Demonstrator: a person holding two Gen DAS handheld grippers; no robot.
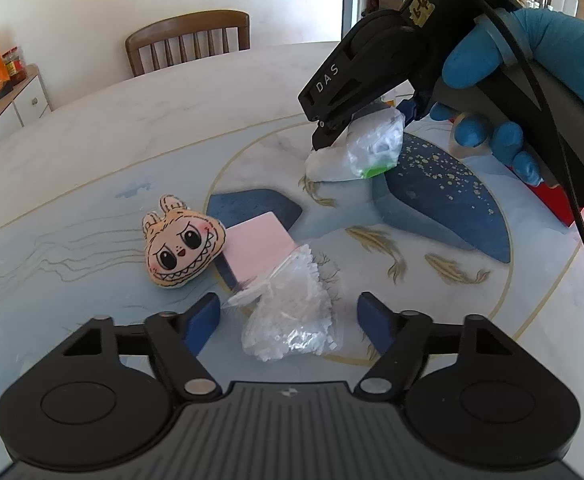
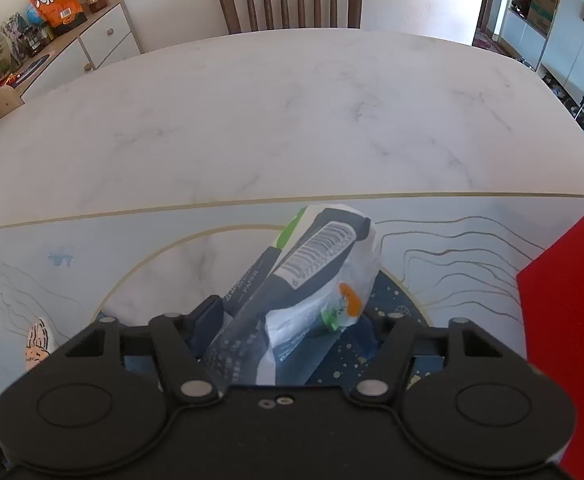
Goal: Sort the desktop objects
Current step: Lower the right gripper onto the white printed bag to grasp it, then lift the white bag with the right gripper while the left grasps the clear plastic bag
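left wrist: left gripper point(image 1: 288, 320) spread wide around clear bag point(image 1: 292, 320), not gripping; plush face point(image 1: 182, 246), pink pad point(image 1: 262, 242) unsorted on table point(image 1: 172, 112) | right wrist: right gripper point(image 2: 292, 320) clamps tissue pack point(image 2: 311, 292), lifted; red box point(image 2: 571, 320) beside

Plush face point(image 1: 182, 246) left of notepad point(image 1: 260, 242), crinkled bag point(image 1: 292, 312) before it.

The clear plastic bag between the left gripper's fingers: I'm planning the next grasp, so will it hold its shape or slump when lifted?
The clear plastic bag looks crinkled and thin, so it will probably sag and deform. Its contents seem small and loose, so likely light, shifting inside. The glossy film may slip between the open left gripper's fingers unless bunched. One end lies against the pink block, which might get nudged.
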